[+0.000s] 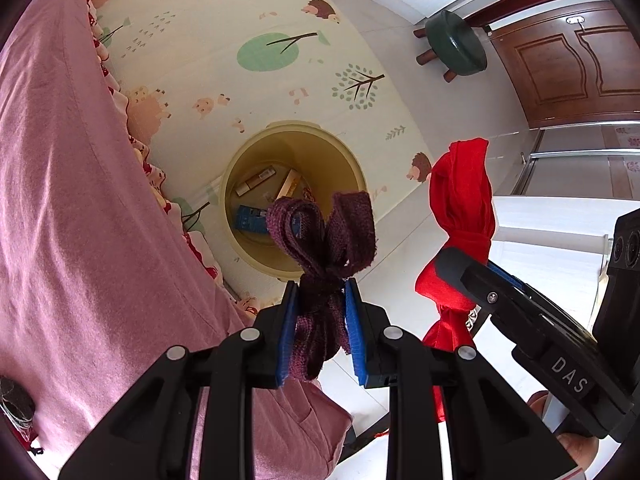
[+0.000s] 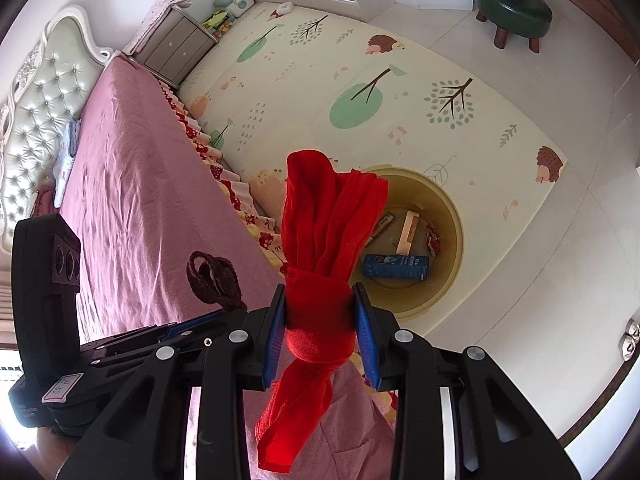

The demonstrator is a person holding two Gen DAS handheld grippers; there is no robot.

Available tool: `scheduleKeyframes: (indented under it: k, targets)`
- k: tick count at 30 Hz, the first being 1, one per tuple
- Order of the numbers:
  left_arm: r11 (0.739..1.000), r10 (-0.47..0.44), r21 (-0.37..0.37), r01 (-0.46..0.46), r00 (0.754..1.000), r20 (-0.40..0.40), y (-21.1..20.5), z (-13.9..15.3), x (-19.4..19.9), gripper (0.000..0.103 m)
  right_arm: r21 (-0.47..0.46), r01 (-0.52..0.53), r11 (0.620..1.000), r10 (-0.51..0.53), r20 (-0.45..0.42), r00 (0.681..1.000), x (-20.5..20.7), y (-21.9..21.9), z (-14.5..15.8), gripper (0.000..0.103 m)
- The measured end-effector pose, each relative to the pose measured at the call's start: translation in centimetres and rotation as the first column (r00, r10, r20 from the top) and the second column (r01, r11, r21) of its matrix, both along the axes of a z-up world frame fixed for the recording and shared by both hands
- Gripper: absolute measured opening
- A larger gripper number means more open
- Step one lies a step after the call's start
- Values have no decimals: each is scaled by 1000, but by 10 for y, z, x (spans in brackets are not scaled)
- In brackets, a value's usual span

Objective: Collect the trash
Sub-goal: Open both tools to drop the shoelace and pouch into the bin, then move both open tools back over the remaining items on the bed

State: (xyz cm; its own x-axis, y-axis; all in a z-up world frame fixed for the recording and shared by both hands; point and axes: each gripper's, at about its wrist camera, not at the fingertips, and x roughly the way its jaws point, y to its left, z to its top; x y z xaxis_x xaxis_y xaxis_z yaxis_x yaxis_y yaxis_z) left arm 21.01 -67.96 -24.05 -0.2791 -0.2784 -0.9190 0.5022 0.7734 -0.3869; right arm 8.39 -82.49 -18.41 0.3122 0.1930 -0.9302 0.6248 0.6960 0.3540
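My left gripper (image 1: 321, 286) is shut on a knotted dark purple knitted cloth (image 1: 324, 236) and holds it in the air above a yellow bin (image 1: 248, 156) on the floor mat. My right gripper (image 2: 320, 292) is shut on a knotted red cloth (image 2: 324, 220) and holds it above and left of the same bin (image 2: 452, 208). The bin holds a blue box (image 2: 396, 267) and several small packets. The red cloth (image 1: 460, 200) and right gripper show at the right of the left wrist view. The purple cloth (image 2: 214, 278) and left gripper show at the left of the right wrist view.
A bed with a pink sheet (image 2: 132, 168) runs along the left, its edge close to the bin. A patterned play mat (image 2: 360, 80) covers the floor. A green stool (image 2: 514, 6) stands at the far right, a nightstand (image 2: 176, 42) beyond the bed, a wooden door (image 1: 580, 64) at the right.
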Motion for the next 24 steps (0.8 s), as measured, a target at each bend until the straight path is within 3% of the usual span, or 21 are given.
scheduleKeyframes:
  k: [3,4,6,7,24]
  targets:
    - [1000,-21,-6,21,1000,-1,-6,-1,3,26,-3,6,1000,-6,-5,1000,3,-7,0,36]
    - [1000,-24,-6,24,1000,-1,-8,-2,4,40,-3,14,1000,-14,-1,1000,3,-9,0,39]
    - [1000,-22,7,22,1000,20,-11,-1,5,69,-9,45,999,-45,5,999,2,-15,2,60]
    - [1000,-20,10,19,999,33,-12,-1,5,72,-11,63,998,-63,6,998,1,-19,2,63]
    - [1000,-5,30,4,999,39,12,5,12,73,-18,58,998,-58,11,998,3,-6,16,62]
